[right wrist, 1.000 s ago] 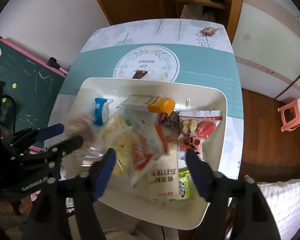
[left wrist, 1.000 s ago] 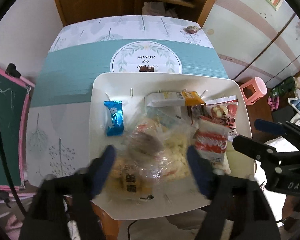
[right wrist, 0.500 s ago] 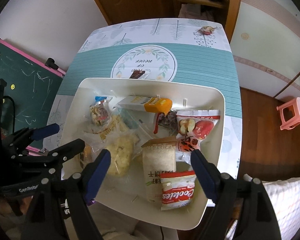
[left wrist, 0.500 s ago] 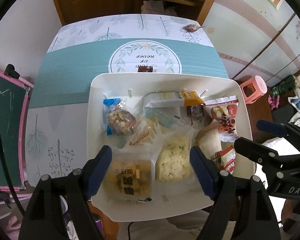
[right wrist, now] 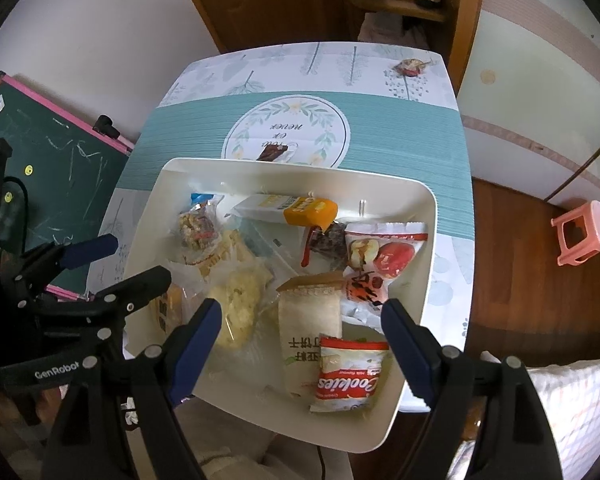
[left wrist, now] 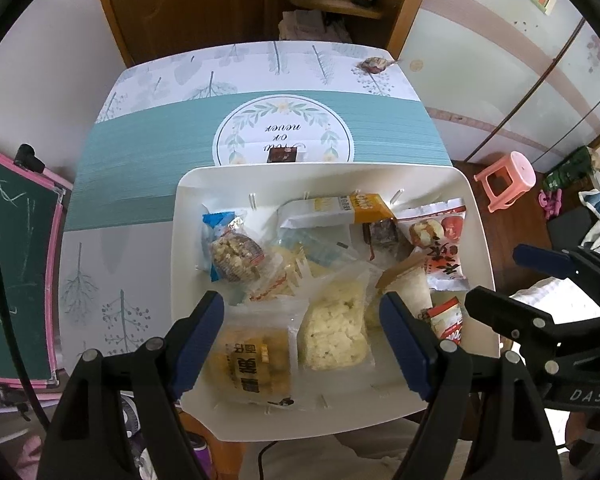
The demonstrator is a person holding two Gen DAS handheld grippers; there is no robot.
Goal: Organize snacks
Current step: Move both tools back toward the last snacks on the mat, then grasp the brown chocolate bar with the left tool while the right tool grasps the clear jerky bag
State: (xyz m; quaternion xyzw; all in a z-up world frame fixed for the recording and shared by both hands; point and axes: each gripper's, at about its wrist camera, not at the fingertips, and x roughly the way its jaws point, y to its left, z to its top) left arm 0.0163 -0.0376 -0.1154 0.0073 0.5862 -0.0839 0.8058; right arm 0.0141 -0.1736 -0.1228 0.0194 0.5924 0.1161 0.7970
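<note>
Since a second ago the snack packets have settled out of their blurred heap and now lie flat in the white tray [left wrist: 188, 240]. Your left gripper [left wrist: 302, 336] hovers spread above the yellow packet [left wrist: 256, 360], pinching nothing. Your right gripper [right wrist: 302, 344] is also spread and empty over the Cooties packet [right wrist: 350, 376]. That tray sits on the teal-striped table [left wrist: 140, 168].

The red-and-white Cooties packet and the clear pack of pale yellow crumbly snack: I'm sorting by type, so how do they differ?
The red-and-white Cooties packet is opaque and printed; the clear pack of pale yellow crumbly snack shows its contents. The Cooties packet lies nearer the white tray's near right corner, the clear pack further left. Both lie flat, sealed, in the tray.
</note>
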